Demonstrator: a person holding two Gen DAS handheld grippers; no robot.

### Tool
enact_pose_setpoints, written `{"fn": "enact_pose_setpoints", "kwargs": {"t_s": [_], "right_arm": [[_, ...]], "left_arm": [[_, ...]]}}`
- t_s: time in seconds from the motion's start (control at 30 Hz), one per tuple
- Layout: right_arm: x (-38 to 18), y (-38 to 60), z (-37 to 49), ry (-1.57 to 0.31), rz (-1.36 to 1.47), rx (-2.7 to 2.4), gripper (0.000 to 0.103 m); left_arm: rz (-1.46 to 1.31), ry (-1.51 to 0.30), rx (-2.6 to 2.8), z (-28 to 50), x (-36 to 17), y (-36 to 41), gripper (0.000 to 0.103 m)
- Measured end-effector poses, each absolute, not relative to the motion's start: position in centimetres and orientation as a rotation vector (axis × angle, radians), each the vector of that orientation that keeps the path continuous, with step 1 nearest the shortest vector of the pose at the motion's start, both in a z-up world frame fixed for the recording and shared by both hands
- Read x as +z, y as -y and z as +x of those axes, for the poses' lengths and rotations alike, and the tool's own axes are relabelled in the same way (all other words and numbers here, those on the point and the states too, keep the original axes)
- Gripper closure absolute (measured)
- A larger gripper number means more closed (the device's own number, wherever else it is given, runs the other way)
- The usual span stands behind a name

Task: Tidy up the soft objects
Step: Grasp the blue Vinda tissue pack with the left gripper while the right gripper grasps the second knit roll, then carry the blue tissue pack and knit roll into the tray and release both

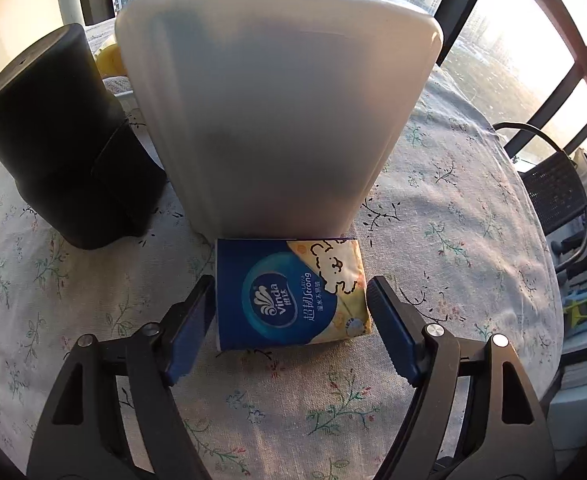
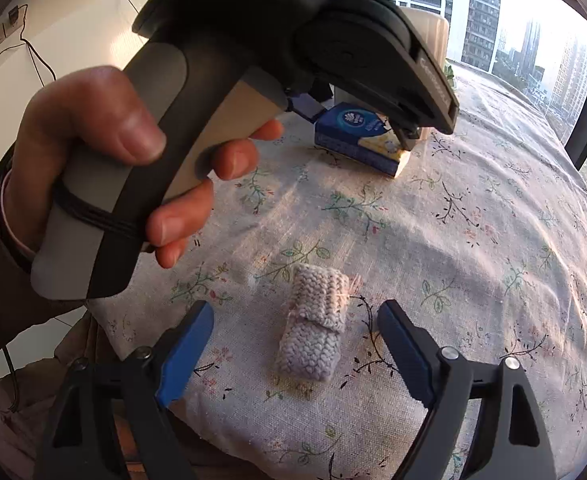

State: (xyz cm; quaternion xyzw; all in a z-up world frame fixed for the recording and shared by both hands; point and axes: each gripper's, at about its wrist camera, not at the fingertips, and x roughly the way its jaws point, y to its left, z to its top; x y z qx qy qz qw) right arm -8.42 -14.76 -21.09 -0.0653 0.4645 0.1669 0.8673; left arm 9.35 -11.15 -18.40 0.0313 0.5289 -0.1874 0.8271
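White bin (image 1: pixel 277 112) stands on the floral tablecloth (image 1: pixel 453 208). Tissue pack (image 1: pixel 289 292) lies at its foot, between the left gripper's (image 1: pixel 291 312) spread, non-touching jaws. Knitted piece (image 2: pixel 313 324) lies between the right gripper's (image 2: pixel 295 340) wide jaws, untouched.

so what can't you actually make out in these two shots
- Contents of the white bin, left wrist view: its frosted wall shows only dark shapes.
- Yellow thing, left wrist view: mostly hidden between the bin and the black canister.
- Tissue pack, right wrist view: its top is covered by the left gripper.
- Knitted piece, right wrist view: folded, so what it is stays unclear.
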Motion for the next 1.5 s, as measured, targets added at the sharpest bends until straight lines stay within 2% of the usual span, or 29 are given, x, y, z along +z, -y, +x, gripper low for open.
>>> {"fn": "enact_pose_setpoints", "kwargs": {"t_s": [0.13,0.3,0.4,0.43,0.47,0.57,1.07,1.5], "right_arm": [[-21.3,14.5,-8.7,-0.95,-0.168,0.324,0.022],[-21.3,14.6,-9.4,-0.941,-0.182,0.313,0.03],[-21.0,15.2,-9.7,-0.943,-0.16,0.301,0.053],[-21.0,15.8,-9.6,-0.948,-0.147,0.296,0.068],[-20.9,16.2,-9.5,-0.955,-0.123,0.299,0.074],[-20.7,17.5,-9.0,-0.973,-0.052,0.316,0.074],[-17.8,17.0,-8.9,-0.957,-0.104,0.252,0.074],[-16.7,20.4,-4.3,-0.98,-0.095,0.132,0.074]], "left_arm": [[0.097,-1.163,-0.384,9.5,-19.2,11.7,0.026],[0.244,-1.098,-0.345,8.7,-19.4,13.7,0.023],[0.186,-1.082,-0.335,8.4,-19.4,13.1,0.029],[0.173,-1.08,-0.333,8.4,-19.3,12.9,0.029],[0.169,-1.08,-0.33,8.5,-19.3,12.7,0.029],[0.15,-1.081,-0.327,8.4,-19.1,11.8,0.03],[0.076,-1.018,-0.308,6.1,-15.8,7.8,0.03],[0.008,-0.981,-0.194,6.4,-15.1,-0.7,0.03]]}}
